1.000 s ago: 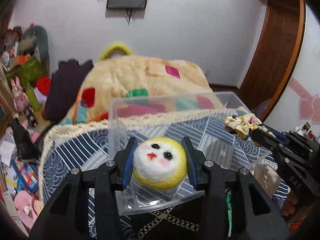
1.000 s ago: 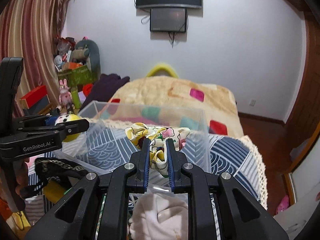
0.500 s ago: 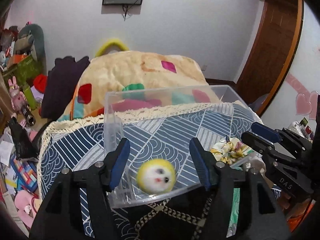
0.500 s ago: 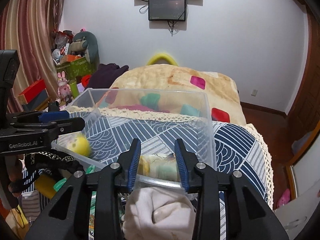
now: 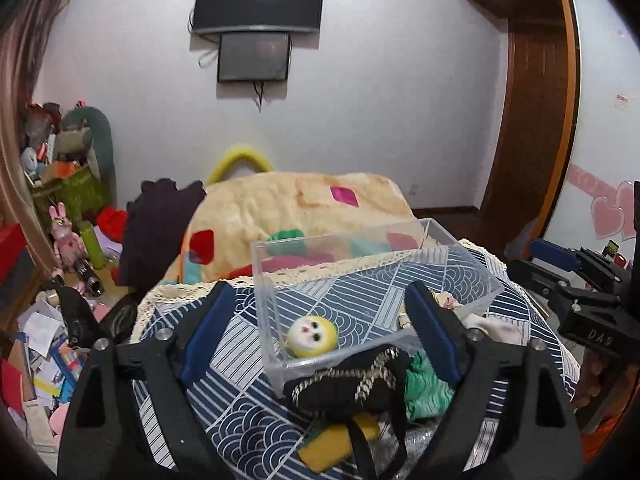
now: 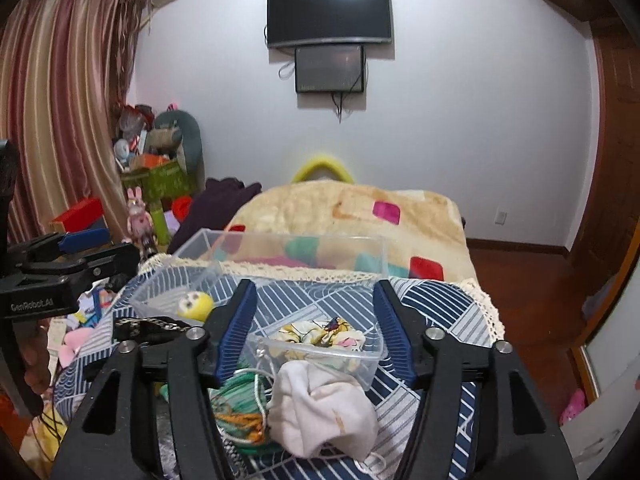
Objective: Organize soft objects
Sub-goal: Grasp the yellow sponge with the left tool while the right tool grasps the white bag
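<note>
Black plastic frames fill the near edge of both views, and each tool stands released. The left gripper point(image 5: 316, 330) has its blue pads point(image 5: 204, 338) spread wide with nothing between them; the right gripper point(image 6: 314, 326) is likewise parted and empty.

Just below the left tool, outside the box, lie a black pouch point(image 5: 348, 386) with a woven chain strap, a green knit piece point(image 5: 426, 386) beside it, and a yellow item point(image 5: 338, 442) nearest the camera. Under the right tool sits a cream cloth bag point(image 6: 320, 406) with a drawstring, touching the green knit piece point(image 6: 236, 396). These four remain unsorted, judging by their position outside the container.

Beyond them stands a clear plastic box point(image 5: 460, 258) on a blue patterned cloth point(image 5: 236, 344). Inside, at the left end against the near wall, rests a yellow and white plush ball point(image 5: 312, 333) with a small face. At the right end, also against the near wall, lies a floral scrunchie point(image 6: 316, 332). Each sits on its own tool's side, so neither arm need cross the other.

Further off are a cream blanket point(image 6: 340, 212) with coloured patches and a wall screen point(image 6: 328, 14).

Assessment: two items boxed, the pile still outstanding; both tools are free for the next pick.
</note>
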The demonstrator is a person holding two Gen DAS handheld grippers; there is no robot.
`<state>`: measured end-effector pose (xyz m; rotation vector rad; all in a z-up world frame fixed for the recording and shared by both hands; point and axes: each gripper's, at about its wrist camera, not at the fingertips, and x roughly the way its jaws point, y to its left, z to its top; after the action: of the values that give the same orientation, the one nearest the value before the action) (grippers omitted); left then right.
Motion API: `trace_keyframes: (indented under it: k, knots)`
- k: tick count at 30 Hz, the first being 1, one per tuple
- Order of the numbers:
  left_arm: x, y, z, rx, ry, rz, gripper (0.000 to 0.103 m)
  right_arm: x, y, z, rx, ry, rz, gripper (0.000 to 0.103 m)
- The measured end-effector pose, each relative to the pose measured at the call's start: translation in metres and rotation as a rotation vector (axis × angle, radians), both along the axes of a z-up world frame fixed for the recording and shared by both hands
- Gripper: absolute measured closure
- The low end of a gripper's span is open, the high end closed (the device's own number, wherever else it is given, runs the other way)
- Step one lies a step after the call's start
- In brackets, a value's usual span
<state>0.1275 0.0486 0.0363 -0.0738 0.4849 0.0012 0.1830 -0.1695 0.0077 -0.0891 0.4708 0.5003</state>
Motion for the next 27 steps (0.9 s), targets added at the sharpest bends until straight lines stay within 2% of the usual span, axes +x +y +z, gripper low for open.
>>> trace_keyframes:
  k: [5,12,15,18,27]
  knots:
    - [-0.025,0.000,-0.010,-0.024,-0.039,0.005,0.006,-0.015,-0.008,-0.001,0.017,-0.030,-0.007,0.042]
    - [-0.041,0.001,-0.042,-0.076,-0.020,0.019,0.005,-0.031,-0.020,-0.022,0.015,-0.022,-0.037,0.037]
    - [-0.048,-0.004,-0.057,-0.078,-0.010,0.008,0.003,-0.030,-0.023,-0.029,0.018,-0.005,-0.051,0.030]
    - [-0.043,-0.006,-0.074,-0.075,0.029,0.003,0.003,-0.028,-0.025,-0.038,0.025,0.013,-0.065,0.023]
    - [-0.030,0.000,-0.111,-0.114,0.115,0.033,0.003,-0.017,-0.021,-0.070,-0.021,0.091,-0.083,0.023]
